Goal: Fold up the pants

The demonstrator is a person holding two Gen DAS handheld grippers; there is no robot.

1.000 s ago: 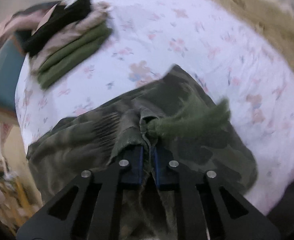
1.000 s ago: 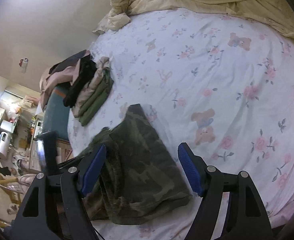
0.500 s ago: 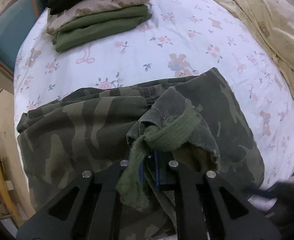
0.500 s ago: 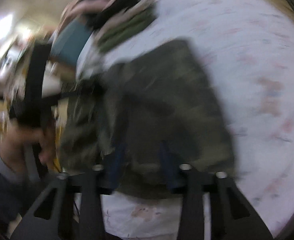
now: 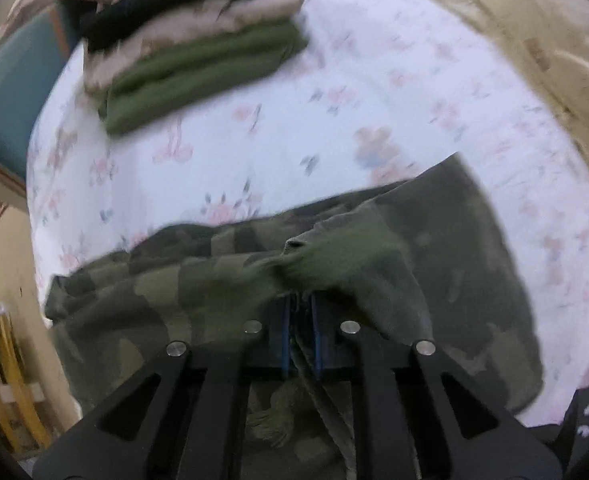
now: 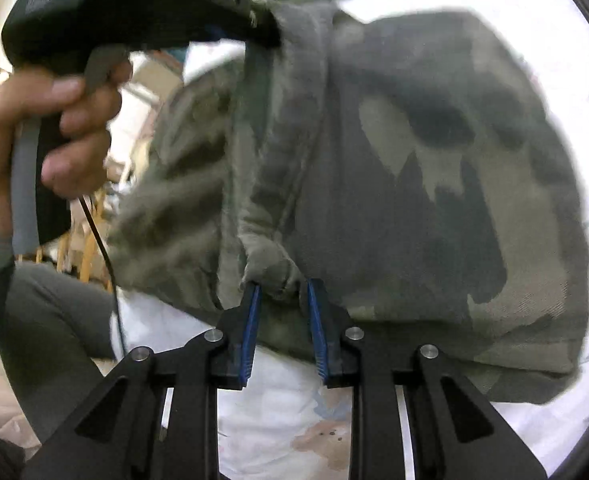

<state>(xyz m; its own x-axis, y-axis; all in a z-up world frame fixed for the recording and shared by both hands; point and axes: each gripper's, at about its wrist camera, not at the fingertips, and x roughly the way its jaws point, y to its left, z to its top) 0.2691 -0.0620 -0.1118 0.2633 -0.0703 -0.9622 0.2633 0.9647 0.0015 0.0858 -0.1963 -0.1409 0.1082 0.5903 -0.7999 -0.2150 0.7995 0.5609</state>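
Observation:
The camouflage pants lie bunched on the floral bed sheet. My left gripper is shut on the pants' waistband beside the green drawstring and lifts that edge. In the right wrist view the pants fill the frame. My right gripper has its blue pads narrowed around a fold at the near edge of the pants, a gap still showing between them. The left gripper's handle and the hand on it show at top left.
A stack of folded clothes, black, pink and green, sits at the far left of the bed. A cream duvet lies along the far right. A teal chair stands off the bed's left edge. The person's leg is at left.
My right gripper moved in to the pants' near edge and its jaws narrowed from wide open around a fold. My left gripper kept its hold on the waistband and shifted slightly.

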